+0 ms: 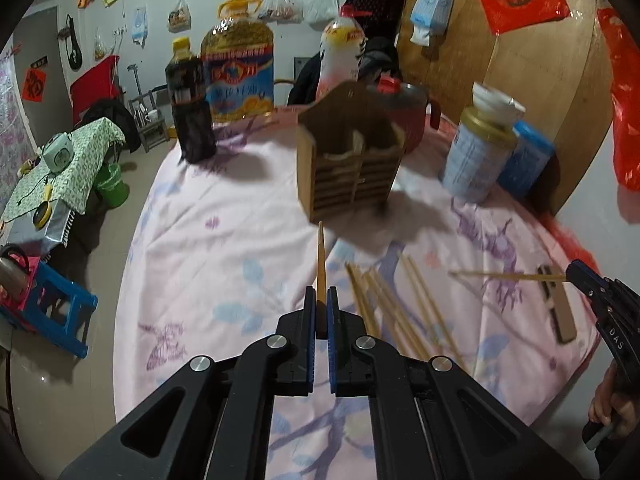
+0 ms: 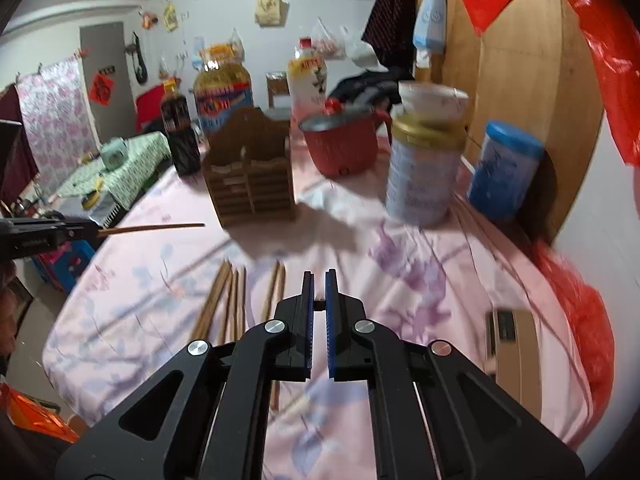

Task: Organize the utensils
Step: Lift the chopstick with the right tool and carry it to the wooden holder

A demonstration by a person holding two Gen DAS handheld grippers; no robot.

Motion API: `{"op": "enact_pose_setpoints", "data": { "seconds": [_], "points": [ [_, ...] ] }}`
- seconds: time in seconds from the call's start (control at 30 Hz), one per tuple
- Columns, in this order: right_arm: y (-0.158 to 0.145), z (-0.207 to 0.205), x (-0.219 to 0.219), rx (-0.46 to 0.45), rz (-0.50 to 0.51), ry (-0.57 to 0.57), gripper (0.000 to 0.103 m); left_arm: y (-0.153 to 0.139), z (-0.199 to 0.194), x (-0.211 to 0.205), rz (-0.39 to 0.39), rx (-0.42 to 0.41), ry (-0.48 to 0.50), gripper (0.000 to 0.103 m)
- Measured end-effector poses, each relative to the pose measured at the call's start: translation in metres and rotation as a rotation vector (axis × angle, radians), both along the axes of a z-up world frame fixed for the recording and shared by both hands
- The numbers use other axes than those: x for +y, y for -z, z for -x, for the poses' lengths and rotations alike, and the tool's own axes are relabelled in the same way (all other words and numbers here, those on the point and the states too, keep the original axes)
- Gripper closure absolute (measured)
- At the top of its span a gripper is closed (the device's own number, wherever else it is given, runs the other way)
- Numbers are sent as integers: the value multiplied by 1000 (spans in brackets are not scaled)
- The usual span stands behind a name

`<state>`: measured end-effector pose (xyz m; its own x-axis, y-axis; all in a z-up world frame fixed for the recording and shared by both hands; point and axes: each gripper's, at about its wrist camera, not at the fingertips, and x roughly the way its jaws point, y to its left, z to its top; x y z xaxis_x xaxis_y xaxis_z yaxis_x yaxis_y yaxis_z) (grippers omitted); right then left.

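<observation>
L claw (image 1: 321, 300) pinching 1 chopstick (image 1: 321, 256) | your R claw (image 2: 319, 285) pinching 1 too | wooden holder (image 1: 352, 160) ahead of L claw, contents unclear | loose chopsticks (image 1: 396, 316) on counter (image 1: 208, 248) just right of L claw

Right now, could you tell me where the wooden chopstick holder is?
In the left wrist view the wooden chopstick holder stands upright mid-table, between the dark bottle on its left and the tin on its right, beyond the loose chopsticks.

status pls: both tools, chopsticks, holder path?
Left tool shut on one chopstick; right tool shut on another chopstick. Loose chopsticks on cloth. Wooden holder ahead, path open.
</observation>
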<state>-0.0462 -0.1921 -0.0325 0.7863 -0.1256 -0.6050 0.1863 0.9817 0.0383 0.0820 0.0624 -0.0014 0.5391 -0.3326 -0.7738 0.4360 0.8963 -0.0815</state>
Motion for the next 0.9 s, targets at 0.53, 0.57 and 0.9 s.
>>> {"op": "enact_pose_setpoints", "data": {
  "seconds": [0.53,0.57,0.9],
  "points": [
    [-24,-27,-54,-58,-85,-26,97,-91,-96,-59,-16,74,6,97],
    [-24,-26,-57,-58,-87,-19,97,-89,-102,-61,-25,94,1,97],
    [-45,-33,-73,-90,-80,-2,97,-75,-147,-48,-7,123,-187,31]
  ]
}}
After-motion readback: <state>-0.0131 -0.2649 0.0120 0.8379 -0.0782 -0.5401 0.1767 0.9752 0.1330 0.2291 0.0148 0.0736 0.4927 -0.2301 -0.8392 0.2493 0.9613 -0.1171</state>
